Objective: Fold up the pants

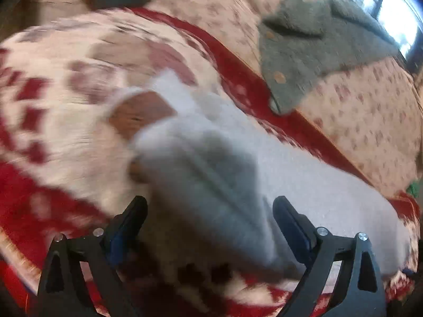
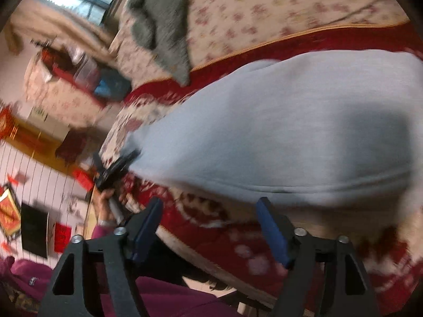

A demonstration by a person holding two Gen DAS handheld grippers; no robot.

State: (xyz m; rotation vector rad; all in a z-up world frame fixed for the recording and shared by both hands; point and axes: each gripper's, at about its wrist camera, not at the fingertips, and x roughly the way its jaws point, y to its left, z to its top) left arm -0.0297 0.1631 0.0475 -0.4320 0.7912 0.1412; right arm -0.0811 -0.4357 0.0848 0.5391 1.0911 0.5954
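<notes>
Pants: light grey pants [image 2: 290,132] lie on my bed's red-and-cream blanket [image 1: 53,132], at 12 o'clock from both tools.
Left tool [image 1: 210,208]: spread wide, gripping nothing.
Right tool [image 2: 208,211]: spread wide, gripping nothing.
Green garment [image 1: 304,47]: 1 o'clock, beyond the blanket.

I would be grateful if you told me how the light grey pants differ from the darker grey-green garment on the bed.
The pants are pale bluish grey; the garment is darker grey-green. The pants look smooth, the garment fuzzy. The pants lie on the red patterned blanket, the garment mostly on the floral sheet. No gripper holds either one.
</notes>
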